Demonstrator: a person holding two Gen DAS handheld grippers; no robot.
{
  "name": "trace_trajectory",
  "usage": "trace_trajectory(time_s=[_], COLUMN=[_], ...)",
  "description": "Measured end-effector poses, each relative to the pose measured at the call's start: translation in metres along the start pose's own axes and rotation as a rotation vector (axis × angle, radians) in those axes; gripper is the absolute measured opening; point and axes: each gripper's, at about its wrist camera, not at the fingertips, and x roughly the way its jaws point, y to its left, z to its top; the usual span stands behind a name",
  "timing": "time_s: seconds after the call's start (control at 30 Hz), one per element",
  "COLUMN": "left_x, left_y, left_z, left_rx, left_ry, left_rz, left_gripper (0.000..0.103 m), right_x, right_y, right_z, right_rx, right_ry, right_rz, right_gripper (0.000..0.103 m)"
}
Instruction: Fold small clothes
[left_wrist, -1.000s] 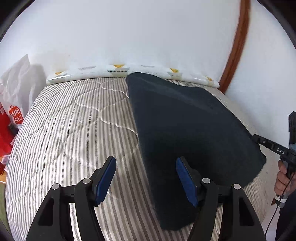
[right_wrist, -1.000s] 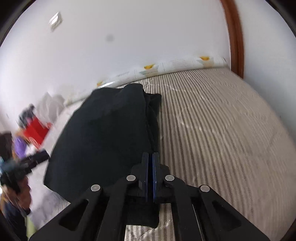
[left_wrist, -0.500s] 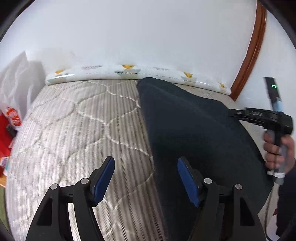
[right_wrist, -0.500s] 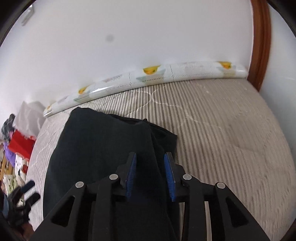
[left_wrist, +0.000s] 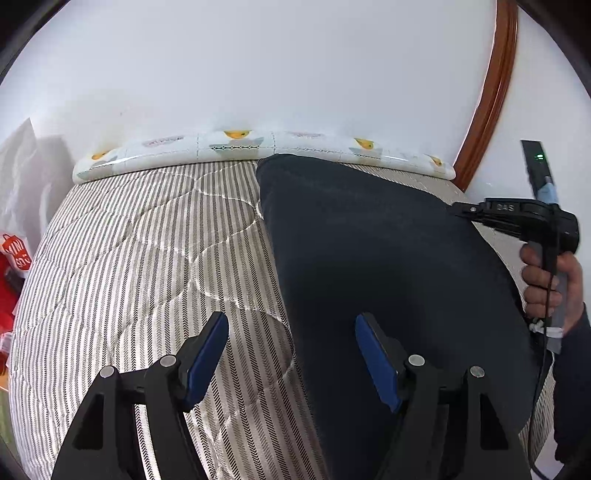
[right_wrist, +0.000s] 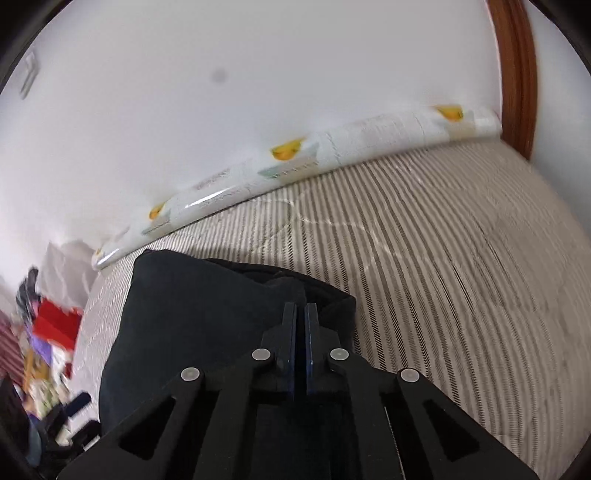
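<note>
A dark navy garment (left_wrist: 369, 258) lies folded lengthwise on the striped quilted mattress (left_wrist: 147, 258). My left gripper (left_wrist: 291, 354) is open and empty, hovering over the garment's left edge near its front end. In the right wrist view my right gripper (right_wrist: 300, 325) is shut, its blue pads pressed together over the garment's (right_wrist: 192, 317) right edge; I cannot tell whether cloth is pinched between them. The right gripper also shows in the left wrist view (left_wrist: 458, 212), at the garment's far right side, held by a hand.
A white patterned bolster (left_wrist: 258, 147) lies along the wall at the mattress's far edge. A brown wooden door frame (left_wrist: 491, 96) stands at the right. Red bags and clutter (right_wrist: 48, 332) sit beyond the mattress's left side.
The right gripper opened half a second ago and has shut again at the garment's right edge. It rose into the left wrist view. The left gripper stayed open, shifting slightly.
</note>
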Motion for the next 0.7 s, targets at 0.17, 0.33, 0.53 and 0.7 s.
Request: trace_trajectory(time_s=[0.17,0.33,0.53,0.7], left_x=[-0.005,-0.017,-0.036,-0.053], left_y=[0.000,0.002,0.003,0.005], left_z=[-0.004,-0.015,-0.033,-0.049], left_rx=[-0.009,-0.032,-0.038,-0.052], left_ry=[0.003,-0.001,-0.003,-0.011], left_rz=[0.006,0.001,0.032,0.039], left_gripper=[0.069,0.069,0.069,0.069], right_x=[-0.021,-0.028,-0.038,-0.060], right_y=[-0.002,-0.011,-0.019,-0.020], right_z=[-0.013,-0.047,-0.061,-0.074], right_rx=[0.000,0.026,0.040,0.052], right_ry=[0.024,0.093,0.039,-0.021], right_rz=[0.029,0.080,0.129,0.030], right_gripper=[0.028,0.040,0.008,0.013])
